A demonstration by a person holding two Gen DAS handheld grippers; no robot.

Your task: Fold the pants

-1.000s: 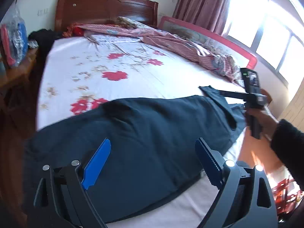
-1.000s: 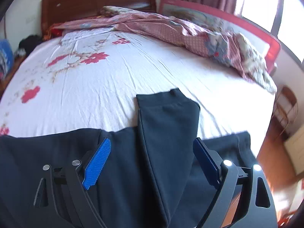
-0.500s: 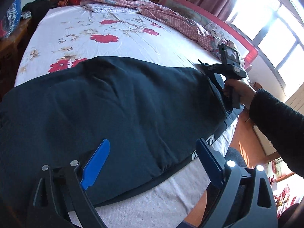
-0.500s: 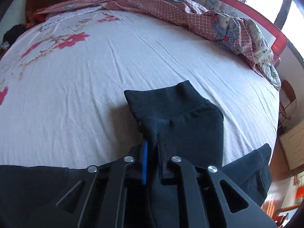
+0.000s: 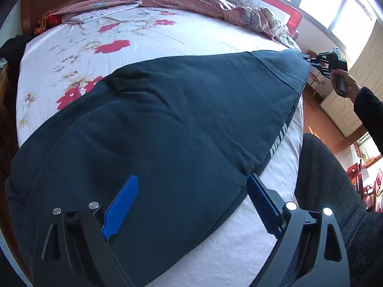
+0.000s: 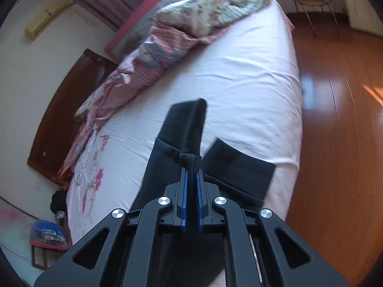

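Dark navy pants lie stretched across the near side of the bed. My left gripper hovers open just above their near end, with its blue pads on either side of the cloth and nothing pinched. At the far right, my right gripper pulls the pants' far end taut toward the bed's edge. In the right wrist view my right gripper is shut on a bunched fold of the pants at the leg cuff, with a second cuff lying beside it.
The bed has a white sheet with red flowers. A crumpled pink quilt lies along its far side, by the wooden headboard. Wooden floor borders the bed's edge. A person's grey-clad leg stands close at my right.
My right gripper closed on the pants' cuff, rolled, and swept it out to the right, stretching the pants flat. My left gripper sank a little toward the cloth and stayed open.
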